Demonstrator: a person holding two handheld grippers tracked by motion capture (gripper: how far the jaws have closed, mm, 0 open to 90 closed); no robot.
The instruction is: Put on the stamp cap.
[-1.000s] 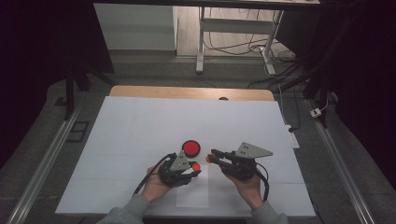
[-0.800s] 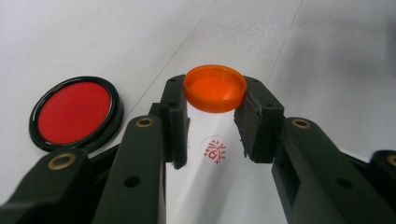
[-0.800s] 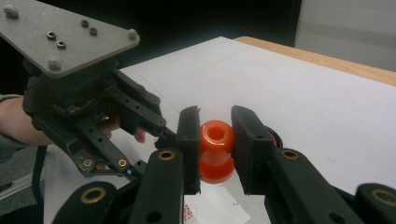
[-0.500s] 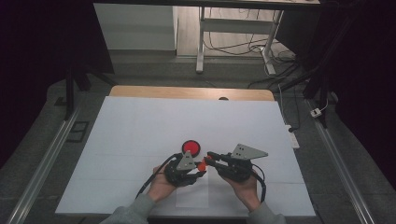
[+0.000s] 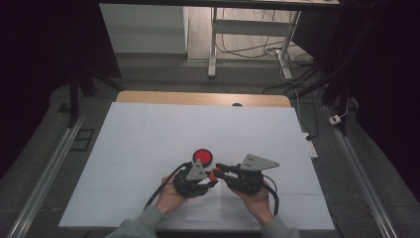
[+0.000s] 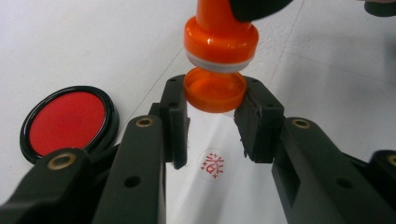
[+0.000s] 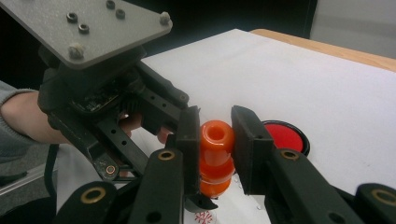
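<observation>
I hold the orange stamp (image 7: 216, 156) in my right gripper (image 7: 215, 154), the jaws closed on its waisted handle, and just under it my left gripper (image 6: 214, 122) pinches the stamp's orange cap (image 6: 215, 89) by its rim. The two parts stand a hair apart, cap directly below the stamp's face, above the paper slip (image 6: 219, 186) that carries a fresh red seal print (image 6: 213, 164).

Both pieces look like light, hard, glossy plastic: stiff enough to take a firm squeeze, but smooth and round, so I judge they could twist or pop out if the pads sit off-centre. The handle's waist is the best hold for the stamp, and the cap's side wall for the cap. The inked face will smear anything it brushes, so I keep it off the pads.

Just beyond, to the left in the left gripper view, lies the red ink pad (image 6: 67, 122) in its black tin, near enough to bump. Past that the white table cover (image 5: 163, 129) runs open to the far wooden edge (image 5: 198, 98), with plenty of room on both sides.
</observation>
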